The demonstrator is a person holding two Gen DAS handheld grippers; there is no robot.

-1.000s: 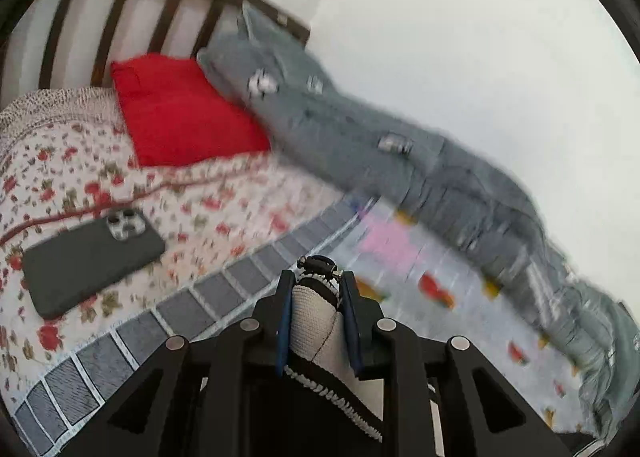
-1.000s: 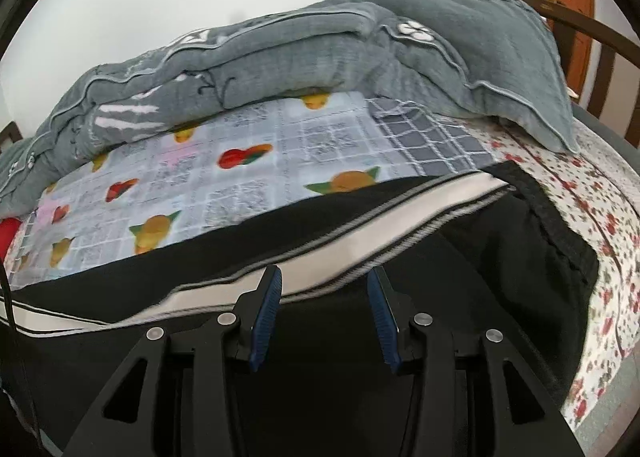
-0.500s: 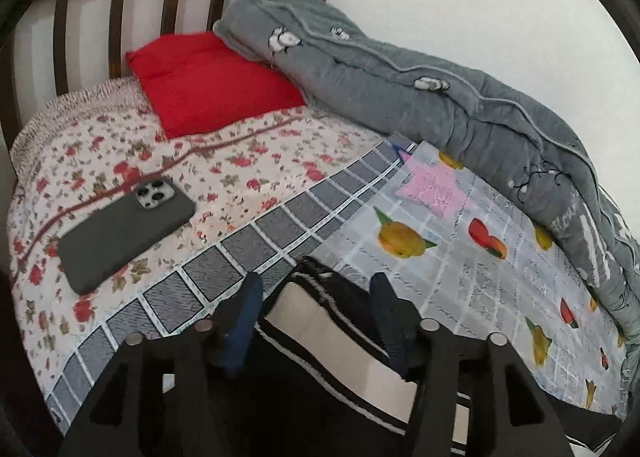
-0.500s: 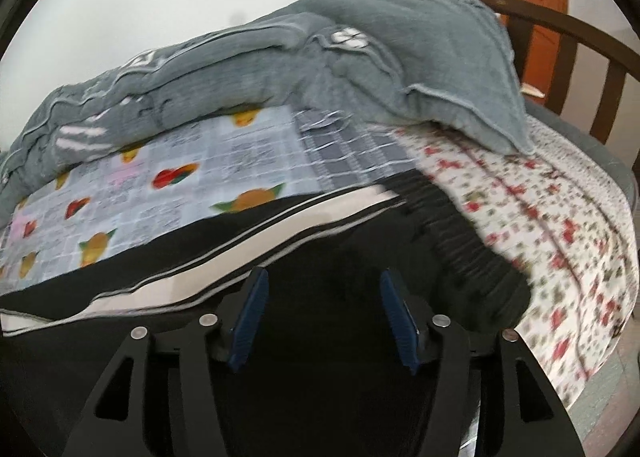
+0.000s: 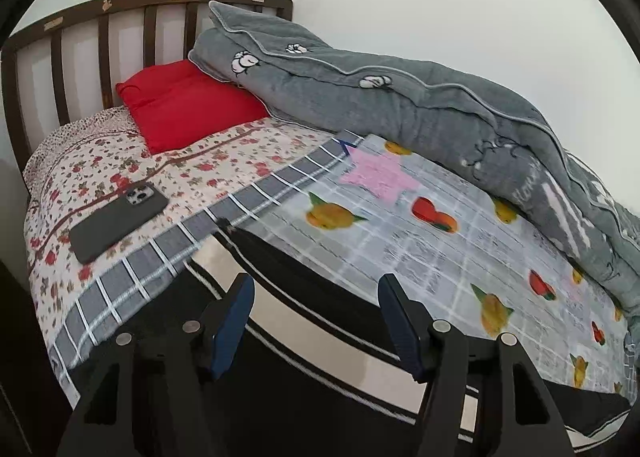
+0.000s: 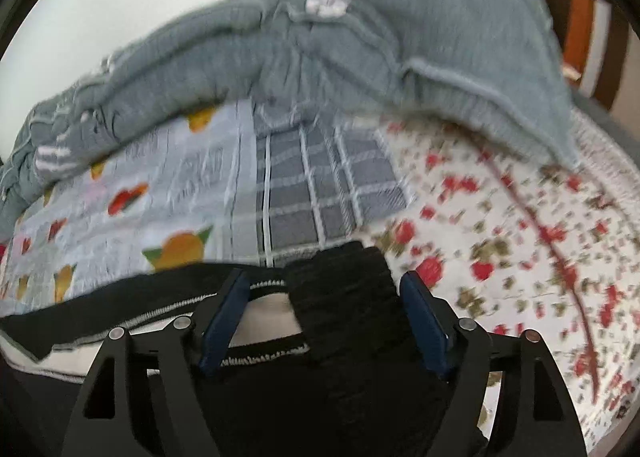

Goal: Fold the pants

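Black pants [image 5: 280, 257] with a cream side stripe lie flat across the near part of the bed. My left gripper [image 5: 316, 289] hovers over the striped leg. Its jaws are opening, and the pads touch no cloth. In the blurred right wrist view the ribbed black waistband end of the pants [image 6: 344, 317] lies between the fingers of my right gripper [image 6: 324, 285]. Those jaws are opening too, with a gap on each side of the cloth. The pants below both grippers are hidden by the gripper bodies.
A dark phone [image 5: 118, 219] lies on the floral sheet [image 5: 100, 161] to the left. A red pillow [image 5: 188, 105] sits by the slatted headboard [image 5: 80, 41]. A rolled grey quilt [image 5: 400, 105] runs along the wall behind the fruit-print sheet [image 5: 440, 249].
My left gripper let go of the striped cloth it was shut on, opened and pulled back. My right gripper widened and slid right to the waistband end.
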